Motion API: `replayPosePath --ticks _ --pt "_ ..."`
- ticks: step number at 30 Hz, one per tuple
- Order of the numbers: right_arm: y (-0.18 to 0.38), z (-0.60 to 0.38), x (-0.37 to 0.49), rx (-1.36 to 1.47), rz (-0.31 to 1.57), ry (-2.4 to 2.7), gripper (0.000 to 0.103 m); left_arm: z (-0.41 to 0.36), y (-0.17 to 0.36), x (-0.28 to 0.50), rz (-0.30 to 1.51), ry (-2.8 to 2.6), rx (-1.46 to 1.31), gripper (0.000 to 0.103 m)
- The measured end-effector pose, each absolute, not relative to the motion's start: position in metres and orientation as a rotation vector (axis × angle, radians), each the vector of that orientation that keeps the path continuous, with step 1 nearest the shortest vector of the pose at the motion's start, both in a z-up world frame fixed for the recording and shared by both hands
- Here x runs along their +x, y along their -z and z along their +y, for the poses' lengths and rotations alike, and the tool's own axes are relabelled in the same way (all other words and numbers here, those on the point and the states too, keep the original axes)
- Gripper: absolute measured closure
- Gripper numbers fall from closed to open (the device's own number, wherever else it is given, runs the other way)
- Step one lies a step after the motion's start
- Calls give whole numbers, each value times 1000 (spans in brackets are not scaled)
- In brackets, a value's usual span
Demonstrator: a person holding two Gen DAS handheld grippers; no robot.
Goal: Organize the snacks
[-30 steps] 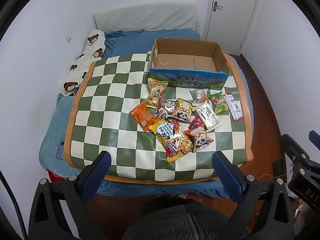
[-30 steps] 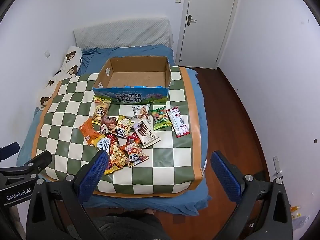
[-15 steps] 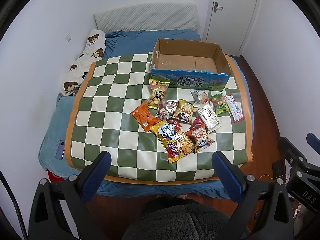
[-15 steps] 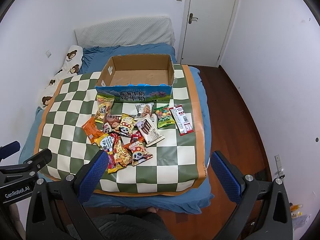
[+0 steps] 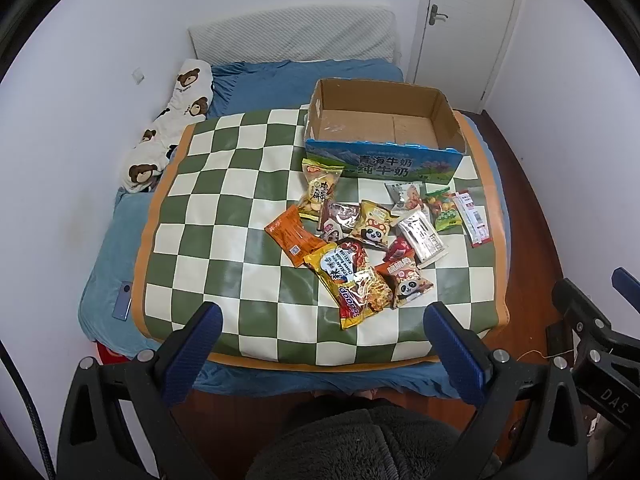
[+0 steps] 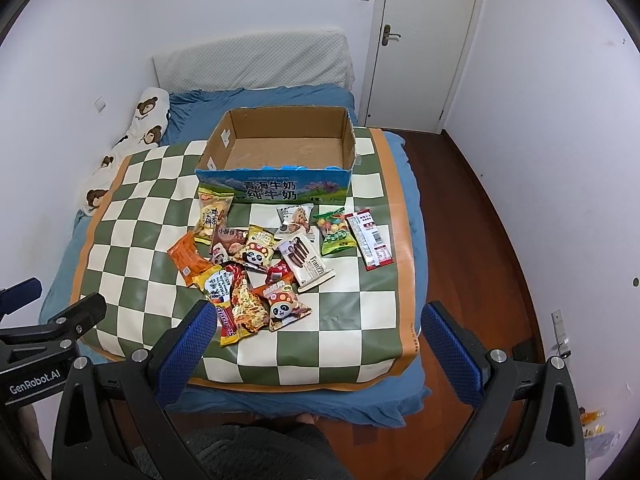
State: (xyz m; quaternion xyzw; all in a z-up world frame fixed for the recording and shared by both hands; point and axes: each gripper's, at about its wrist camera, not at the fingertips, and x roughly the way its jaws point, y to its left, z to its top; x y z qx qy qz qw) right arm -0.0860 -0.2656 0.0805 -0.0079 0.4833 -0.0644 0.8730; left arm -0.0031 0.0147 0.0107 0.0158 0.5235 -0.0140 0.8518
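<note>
White walls and a closed door [image 6: 424,52] framed a bed [image 5: 280,84] made up in blue, with a green-and-cream checkered mat [image 5: 224,216] spread over it. On the far part of the mat stood an open cardboard milk carton box [image 5: 384,128], its brown floor bare; nothing had gone into it. Just in front of the box lay the snacks, a loose heap of packets touching and overlapping: a biscuit bag [image 5: 320,194] nearest the box wall, an orange packet [image 5: 294,236] to the left, two panda-printed packets [image 6: 256,250], a yellow noodle bag [image 5: 348,280] closest to the mat's near edge, a white wafer packet [image 6: 306,262], a green candy bag [image 6: 336,230] and a red-and-white sachet strip [image 6: 370,240] off to the right. The left claw [image 5: 322,344] and the right claw [image 6: 314,340] both hung released, wide apart and empty, well short of the heap. By that showing the sorting had not begun: every packet was left to move, presumably into the box.
</note>
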Motion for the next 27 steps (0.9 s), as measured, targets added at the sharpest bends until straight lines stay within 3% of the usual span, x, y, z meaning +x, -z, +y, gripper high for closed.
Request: replayPosePath --ticks 27 --pt "-83 -262 -85 -18 1004 132 0 13 -11 6 1093 32 39 0"
